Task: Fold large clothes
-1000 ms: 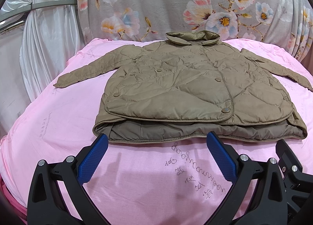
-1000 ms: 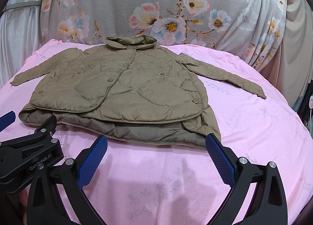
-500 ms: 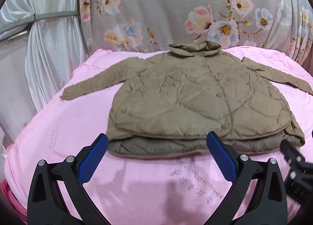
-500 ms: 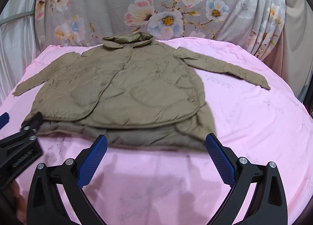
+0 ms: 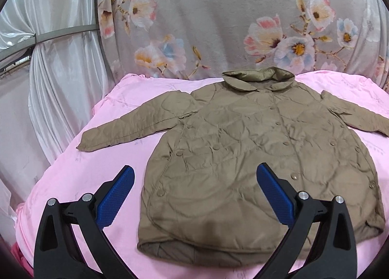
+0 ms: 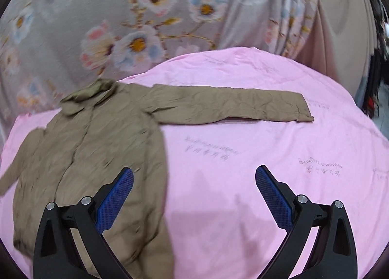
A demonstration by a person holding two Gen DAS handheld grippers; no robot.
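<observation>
An olive quilted jacket [image 5: 255, 157] lies flat, front up, on a pink sheet [image 5: 102, 157], collar far, both sleeves spread out. My left gripper [image 5: 194, 194] is open and empty, above the jacket's lower left part. My right gripper [image 6: 194, 194] is open and empty over the pink sheet [image 6: 267, 157], just right of the jacket body [image 6: 97, 157]. The jacket's right sleeve [image 6: 231, 106] stretches out ahead of the right gripper. The right wrist view is motion-blurred.
A grey floral cloth [image 5: 218, 24] hangs behind the bed. White curtains [image 5: 48, 72] hang at the left. The floral backdrop [image 6: 145, 24] and a beige drape [image 6: 340, 24] show in the right wrist view. The bed edge drops off at the far right.
Both grippers have moved forward and up over the jacket. The right gripper has swung right toward the right sleeve. The left gripper has shifted left. Both stay open.
</observation>
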